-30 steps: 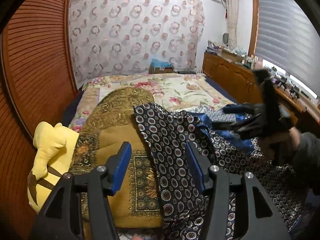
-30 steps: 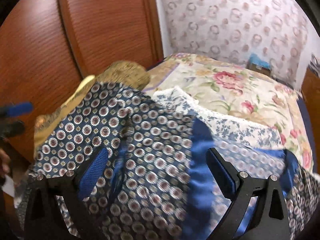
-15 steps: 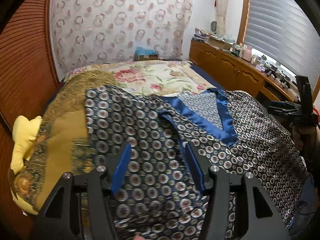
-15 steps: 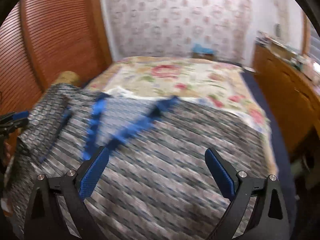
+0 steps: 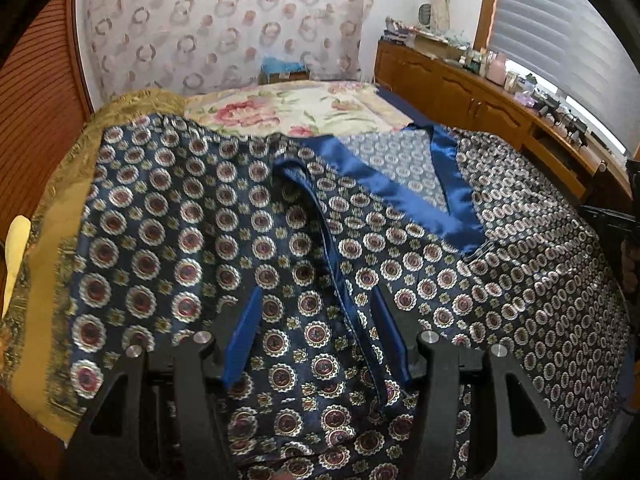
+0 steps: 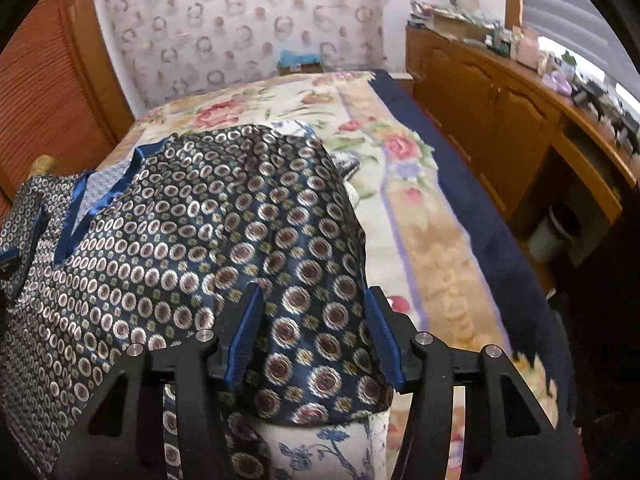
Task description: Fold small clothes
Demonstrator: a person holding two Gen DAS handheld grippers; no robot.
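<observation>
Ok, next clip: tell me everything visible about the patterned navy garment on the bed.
The navy garment is a shiny, silky-looking top woven with rows of round medallions, its V neckline edged in plain blue satin, with paler lining showing inside. It lies spread across the floral bedspread, covering part of a gold cushion on the left. The left claw straddles a raised blue-piped edge. The right claw, whose fingers have just been closing, brackets the garment's right edge; whether either claw pinches cloth is unclear.

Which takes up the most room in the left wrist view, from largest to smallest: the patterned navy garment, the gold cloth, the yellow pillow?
1. patterned navy garment, though it lies nearest the camera
2. gold cloth
3. yellow pillow, only a sliver showing at the edge
</observation>
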